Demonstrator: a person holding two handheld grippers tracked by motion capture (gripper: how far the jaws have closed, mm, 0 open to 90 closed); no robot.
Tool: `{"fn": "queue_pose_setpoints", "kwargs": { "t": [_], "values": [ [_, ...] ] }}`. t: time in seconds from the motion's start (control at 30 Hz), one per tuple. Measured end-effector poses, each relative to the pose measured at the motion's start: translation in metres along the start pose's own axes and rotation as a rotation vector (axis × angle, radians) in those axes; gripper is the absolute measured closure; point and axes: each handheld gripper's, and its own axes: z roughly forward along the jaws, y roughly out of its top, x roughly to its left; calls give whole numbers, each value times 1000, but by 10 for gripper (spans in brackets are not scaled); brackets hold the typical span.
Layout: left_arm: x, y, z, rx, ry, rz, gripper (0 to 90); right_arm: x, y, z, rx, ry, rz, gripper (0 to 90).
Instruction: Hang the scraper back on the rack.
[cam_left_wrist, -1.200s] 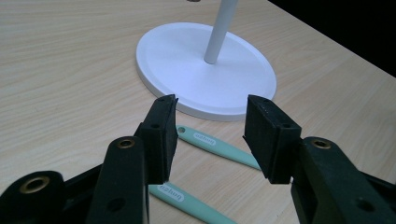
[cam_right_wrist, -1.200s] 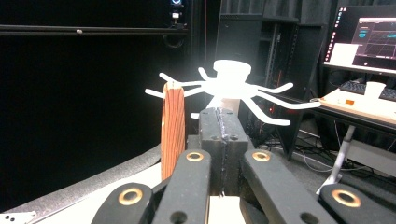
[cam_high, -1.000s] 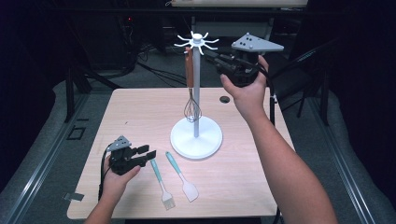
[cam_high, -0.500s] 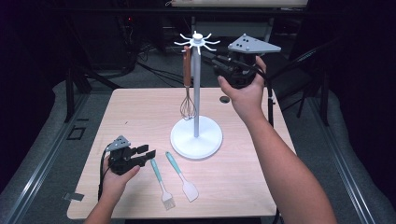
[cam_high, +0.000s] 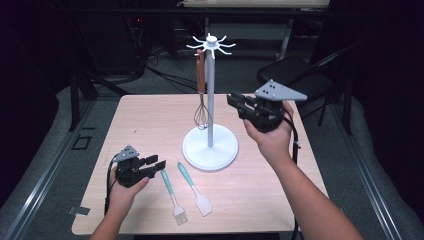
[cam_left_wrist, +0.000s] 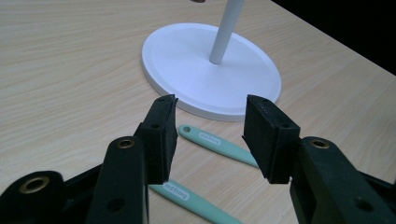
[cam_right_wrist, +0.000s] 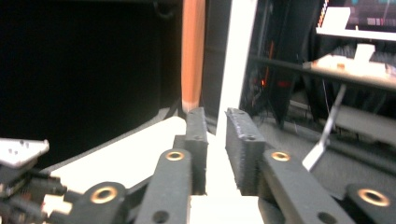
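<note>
Item: whisk with a brown wooden handle and a dark wire head (cam_high: 201, 95) — I saw it hanging from a hook of the white utensil stand with a round base (cam_high: 210, 148), close beside the pole.
Handling, as I judged it: light; handle stiff and easy to grip; wire loops springy and likely to slip or bend if pinched.
Where I would take hold: mid-handle (cam_right_wrist: 193, 51), below the hook, never on the wires.
Right gripper (cam_high: 239, 106): jaws had just been opening; a narrow gap stood between them with nothing in it, aimed at the pole from the right, apart from the whisk.
Left gripper (cam_high: 155, 168): jaws stood wide and empty, low over the table by the teal handles.
Also on the light wooden table (cam_high: 140, 125): teal-handled basting brush (cam_high: 172, 195), teal-handled white spatula (cam_high: 195, 189) — both thin, light, lying flat, well apart from the whisk.
</note>
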Motion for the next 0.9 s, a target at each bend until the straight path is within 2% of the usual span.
{"fn": "queue_pose_setpoints", "kwargs": {
  "t": [0.1,0.27,0.33,0.43,0.5,0.57,0.7,0.73,0.77,0.83,0.87,0.9],
  "values": [
    [0,0,0,-1,3,-2,535,0,-29,-8,24,6,36,740],
    [2,-2,1,4,6,-6,534,5,-73,-17,71,-7,48,678],
    [2,-2,0,4,13,-9,534,7,-92,-19,83,-13,68,638],
    [2,-2,-1,1,15,-7,534,10,-115,-20,138,-32,58,568],
    [2,-2,-1,1,17,-6,534,11,-129,-20,158,-28,62,553],
    [2,-2,-1,5,16,-1,534,11,-141,-20,191,-32,59,551],
    [1,-2,-1,11,17,6,534,13,-158,-19,198,-39,81,541],
    [1,-2,-1,11,18,7,534,14,-165,-17,219,-36,82,539],
    [2,-2,0,11,19,7,534,14,-165,-17,219,-36,82,539],
    [2,-2,0,12,19,2,534,17,-170,-14,248,-13,91,540],
    [2,-2,0,12,18,1,535,21,-174,-12,267,24,108,541],
    [2,-2,0,12,17,0,535,21,-174,-12,267,24,108,541]
  ]
}}
